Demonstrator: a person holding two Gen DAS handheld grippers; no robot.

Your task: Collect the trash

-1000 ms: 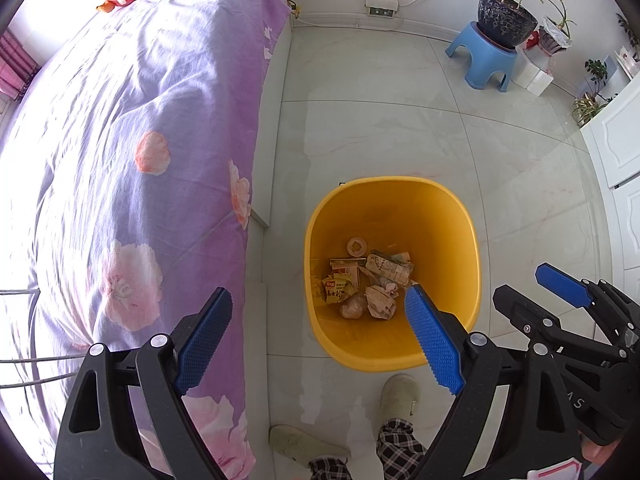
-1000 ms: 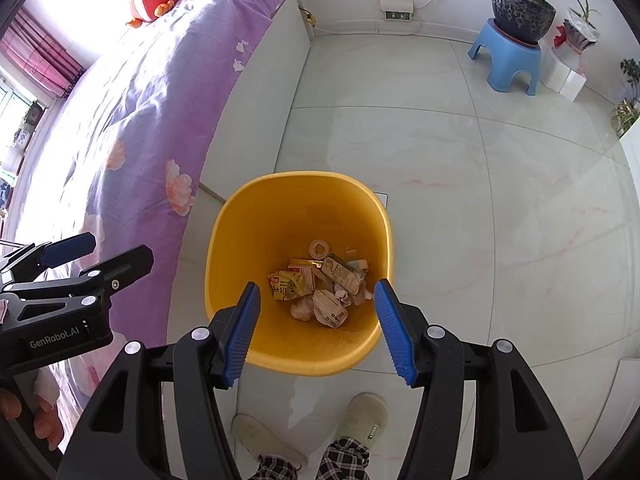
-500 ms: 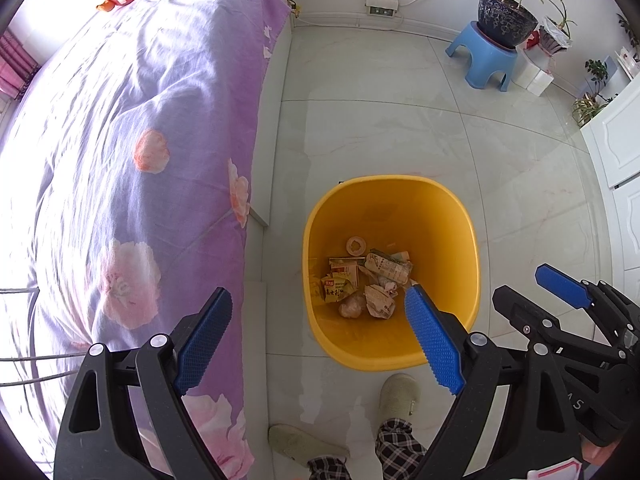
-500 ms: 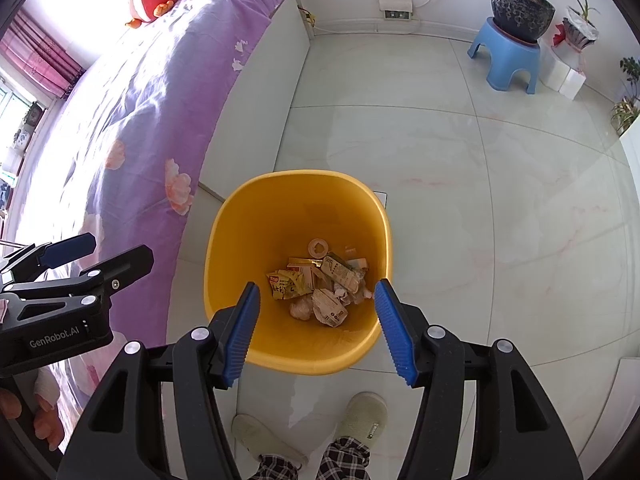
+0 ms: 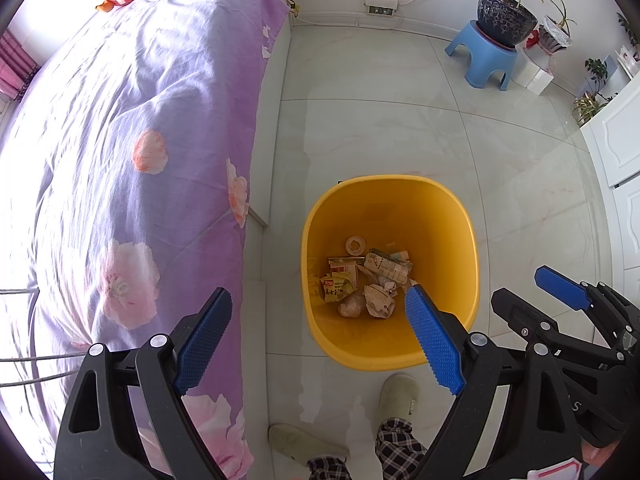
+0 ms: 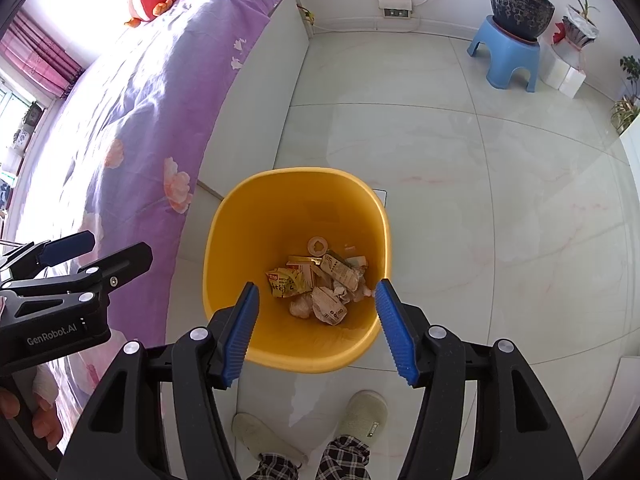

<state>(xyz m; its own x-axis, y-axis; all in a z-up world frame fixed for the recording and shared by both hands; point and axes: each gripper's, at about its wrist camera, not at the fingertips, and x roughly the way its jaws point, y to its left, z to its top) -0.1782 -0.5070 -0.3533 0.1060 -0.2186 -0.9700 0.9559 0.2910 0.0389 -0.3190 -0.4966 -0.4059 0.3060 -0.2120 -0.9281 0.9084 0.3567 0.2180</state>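
Stillness is the main news: over the last second almost nothing has shifted, only a slight drift of the yellow bin (image 6: 296,216) within both views. Both tongs hang above it as before, the left tongs (image 5: 320,338) spread wide and holding nothing, the right tongs (image 6: 318,328) likewise spread with nothing between the pads. I take that to mean the dropping is done and no new pickup has begun.

The trash (image 6: 320,284) lies heaped on the bin's bottom: crumpled wrappers, a small carton, a pale ring-shaped piece. The bin stands upright on the tiled floor (image 6: 460,160), just beside the bed (image 5: 120,140), mouth facing straight up at the tongs. Its opening is slightly longer running away from the person's slippers (image 6: 362,410) than across.

I see no loose litter on the floor from here, so the task looks close to finished.
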